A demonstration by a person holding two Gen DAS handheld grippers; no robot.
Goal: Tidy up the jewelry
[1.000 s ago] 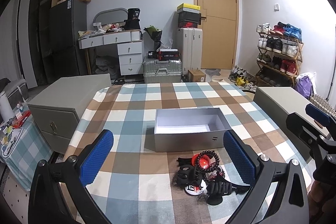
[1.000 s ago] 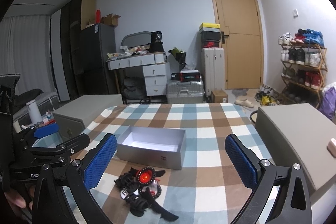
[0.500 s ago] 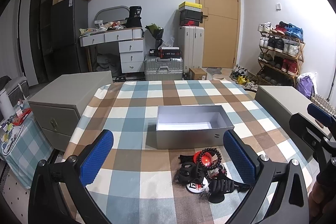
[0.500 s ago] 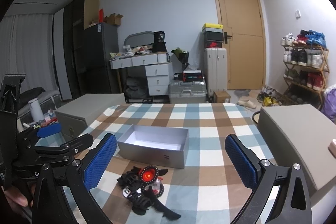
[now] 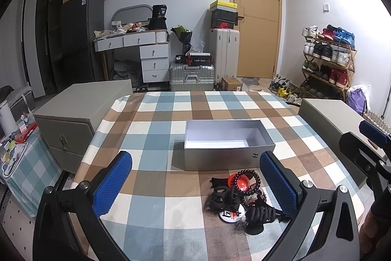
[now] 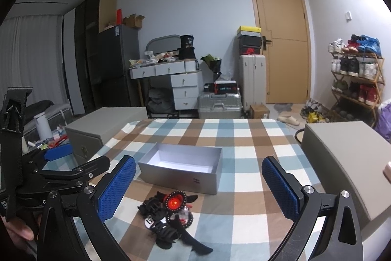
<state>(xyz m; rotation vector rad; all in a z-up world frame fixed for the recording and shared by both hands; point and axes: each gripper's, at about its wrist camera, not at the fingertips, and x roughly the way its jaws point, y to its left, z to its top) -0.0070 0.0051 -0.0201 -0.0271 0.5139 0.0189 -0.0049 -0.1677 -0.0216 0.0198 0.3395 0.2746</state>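
Note:
A small pile of jewelry and hair accessories (image 5: 240, 195) lies on the checked tablecloth: a dark bead bracelet around a red disc (image 5: 243, 184), black hair claws (image 5: 223, 197) and a round badge. It also shows in the right wrist view (image 6: 171, 214). Behind it stands an open grey box (image 5: 226, 148), empty, also in the right wrist view (image 6: 180, 171). My left gripper (image 5: 195, 185) is open and empty, above the table just left of the pile. My right gripper (image 6: 199, 190) is open and empty, above the pile's right side.
The table (image 5: 156, 119) is flanked by a grey cabinet on the left (image 5: 73, 111) and another on the right (image 6: 347, 158). The other gripper shows at the right edge of the left wrist view (image 5: 366, 153). The room behind holds drawers, suitcases and a shoe rack.
Both cameras have risen and drawn slightly nearer the box and pile. Both grippers stay open. Nothing on the table has moved.

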